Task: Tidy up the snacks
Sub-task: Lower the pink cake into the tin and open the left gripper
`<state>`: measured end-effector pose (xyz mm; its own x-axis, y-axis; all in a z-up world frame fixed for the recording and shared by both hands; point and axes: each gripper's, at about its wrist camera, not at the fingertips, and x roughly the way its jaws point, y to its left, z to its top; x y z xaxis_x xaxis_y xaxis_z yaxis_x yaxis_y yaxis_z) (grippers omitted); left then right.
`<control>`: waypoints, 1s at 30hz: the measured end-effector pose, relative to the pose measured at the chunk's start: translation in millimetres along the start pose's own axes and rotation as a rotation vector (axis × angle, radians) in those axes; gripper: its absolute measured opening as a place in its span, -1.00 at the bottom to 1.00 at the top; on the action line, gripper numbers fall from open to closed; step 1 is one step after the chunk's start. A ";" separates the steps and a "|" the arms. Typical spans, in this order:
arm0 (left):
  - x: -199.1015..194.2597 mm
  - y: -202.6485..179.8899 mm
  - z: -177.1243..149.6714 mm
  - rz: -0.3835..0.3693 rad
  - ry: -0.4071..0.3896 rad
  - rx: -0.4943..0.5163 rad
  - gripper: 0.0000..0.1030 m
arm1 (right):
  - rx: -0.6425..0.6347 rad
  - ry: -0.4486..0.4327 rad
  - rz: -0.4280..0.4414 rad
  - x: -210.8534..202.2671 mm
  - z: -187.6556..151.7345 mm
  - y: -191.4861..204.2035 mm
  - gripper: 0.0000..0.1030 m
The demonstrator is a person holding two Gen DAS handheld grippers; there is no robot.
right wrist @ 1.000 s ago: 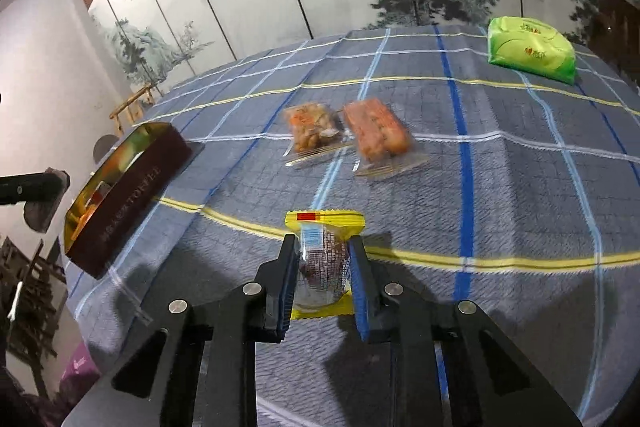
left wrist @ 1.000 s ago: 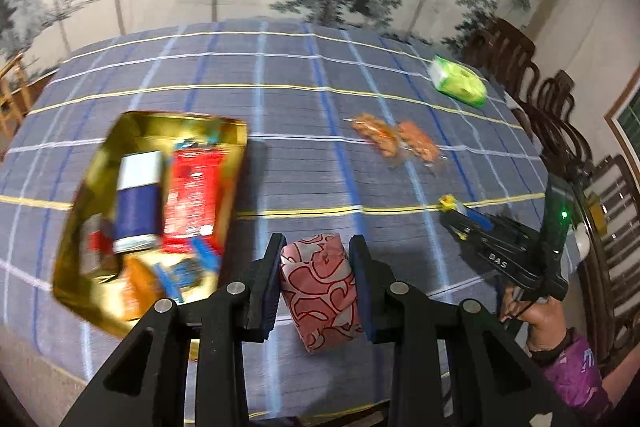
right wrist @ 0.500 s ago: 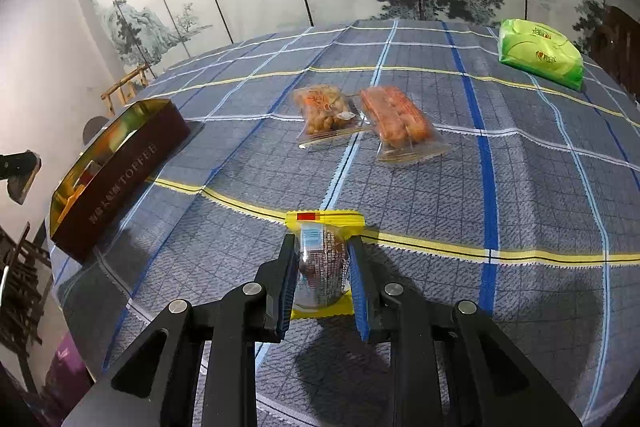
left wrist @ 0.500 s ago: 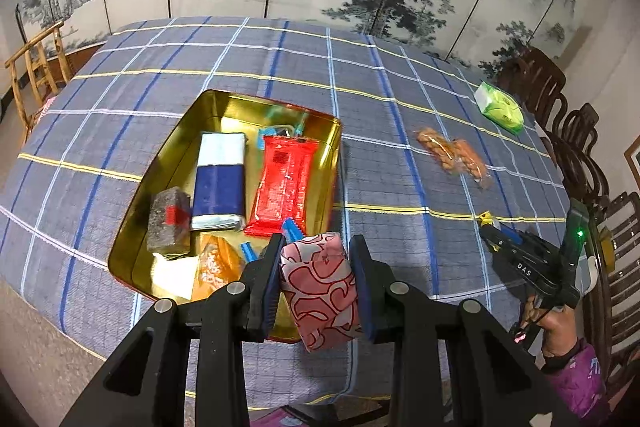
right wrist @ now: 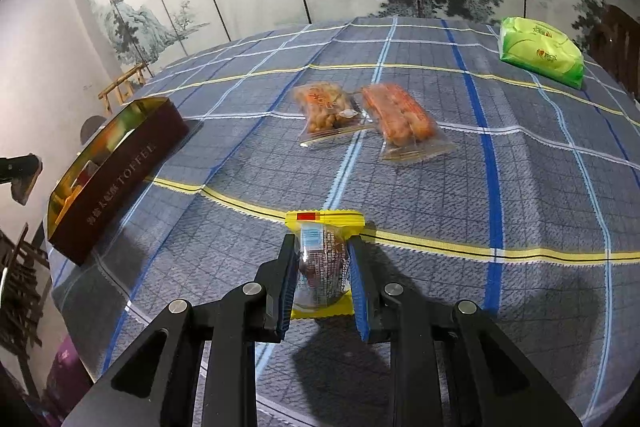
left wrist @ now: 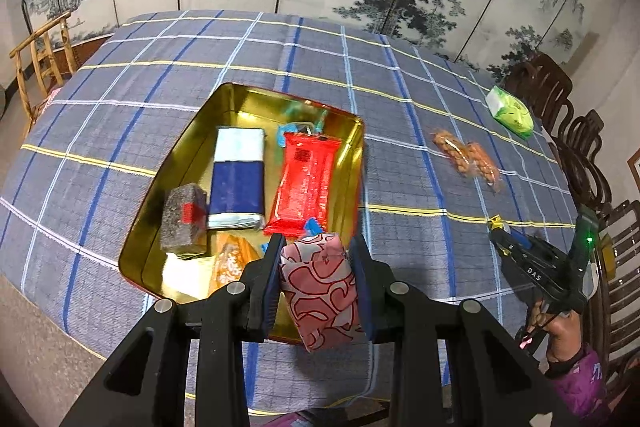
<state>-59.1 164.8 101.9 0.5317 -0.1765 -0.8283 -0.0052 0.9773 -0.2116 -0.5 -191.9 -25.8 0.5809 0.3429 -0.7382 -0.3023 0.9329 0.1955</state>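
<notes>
My left gripper (left wrist: pixel 316 281) has its jaws closed to a narrow gap on a pink-and-red patterned packet (left wrist: pixel 320 287), both pads pressed against its sides. The packet's long axis runs along the fingers, its far end pointing toward the gold tin (left wrist: pixel 192 131), and it hangs over the tin's near rim. Inside the tin lie a blue-and-white bar (left wrist: pixel 238 179) and a red wrapper (left wrist: pixel 304 181), both lengthwise toward the far wall, with a grey block (left wrist: pixel 182 225) beside them.

My right gripper (right wrist: pixel 322 277) is clamped tight on a yellow-edged snack (right wrist: pixel 322 259), long axis pointing away from me; I think it sits just above the checked tablecloth (right wrist: pixel 520 187), though contact is hard to judge. Two clear bags (right wrist: pixel 368 115) and a green pack (right wrist: pixel 540 51) lie well beyond.
</notes>
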 end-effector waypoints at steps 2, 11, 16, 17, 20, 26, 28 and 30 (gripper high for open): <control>1.8 2.2 -0.7 0.003 0.004 0.000 -0.44 | -0.013 0.001 -0.002 1.5 0.1 3.5 -0.50; 19.1 7.4 -6.5 0.008 0.048 0.013 -0.44 | -0.009 0.002 0.002 2.2 1.2 4.4 -0.50; 25.8 8.3 -8.5 0.011 0.058 0.015 -0.44 | -0.006 0.002 0.003 2.2 1.0 4.0 -0.50; 26.4 8.4 -8.2 0.013 0.057 0.016 -0.44 | -0.006 0.002 0.003 2.2 1.0 3.7 -0.50; 27.8 8.0 -6.7 0.021 0.053 0.023 -0.44 | -0.005 0.003 0.004 2.2 1.1 3.6 -0.50; 34.0 4.6 -7.5 0.032 0.058 0.040 -0.44 | -0.005 0.002 0.004 2.3 0.8 3.4 -0.50; 36.1 3.9 -8.7 0.037 0.060 0.047 -0.44 | -0.005 0.002 0.004 2.3 0.7 3.4 -0.50; 39.3 2.1 -10.1 0.042 0.064 0.055 -0.44 | -0.005 0.002 0.004 2.3 0.8 3.4 -0.50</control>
<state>-46.8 158.7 63.7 0.4769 -0.1404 -0.8677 0.0213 0.9887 -0.1483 0.4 -187.9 -26.3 0.5783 0.3460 -0.7389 -0.3084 0.9311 0.1946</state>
